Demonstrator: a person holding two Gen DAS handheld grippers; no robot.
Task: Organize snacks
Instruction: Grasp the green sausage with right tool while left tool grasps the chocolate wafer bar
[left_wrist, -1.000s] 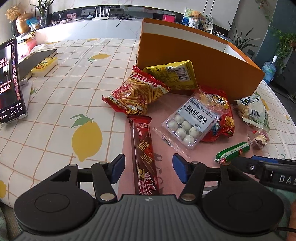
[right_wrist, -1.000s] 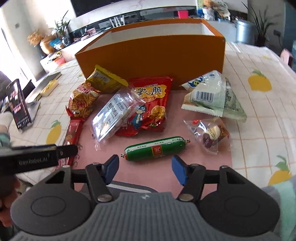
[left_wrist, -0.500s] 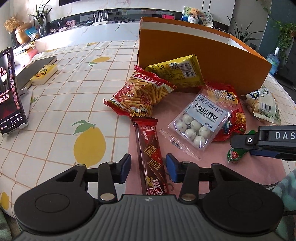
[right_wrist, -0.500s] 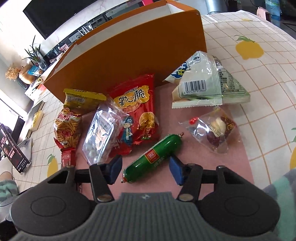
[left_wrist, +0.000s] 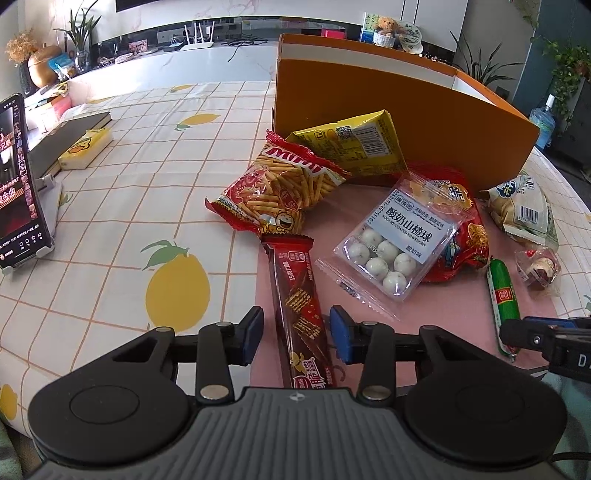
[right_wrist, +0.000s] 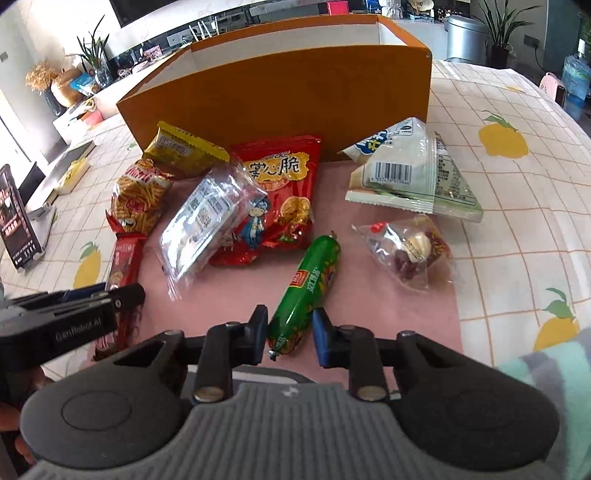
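The orange box (right_wrist: 280, 99) is taken as the landmark: it stands open-topped on the lemon-print tablecloth (left_wrist: 155, 177), and the snacks are spread on a pink mat (right_wrist: 369, 295) in front of its near wall. A yellow packet (left_wrist: 351, 147) is leaned against that wall, with a red bag of stick snacks (left_wrist: 280, 192) just in front of it. A clear pack of white yogurt-coated balls (left_wrist: 391, 247) is laid partly over a red crisp bag (right_wrist: 280, 199) before the middle of the box, and a pale green-and-white pouch (right_wrist: 410, 173) is seen near the box's right corner, with a small clear packet of dates (right_wrist: 410, 251) in front of it. Farthest from the box, a brown-red wafer bar (left_wrist: 303, 314) is straddled by the left gripper (left_wrist: 297, 334); its jaws are partly closed, and a gap is seen between each blue pad and the wrapper. The green sausage (right_wrist: 306, 288) is clamped at its near end by the right gripper (right_wrist: 290, 334), whose jaws have just been closing onto it.
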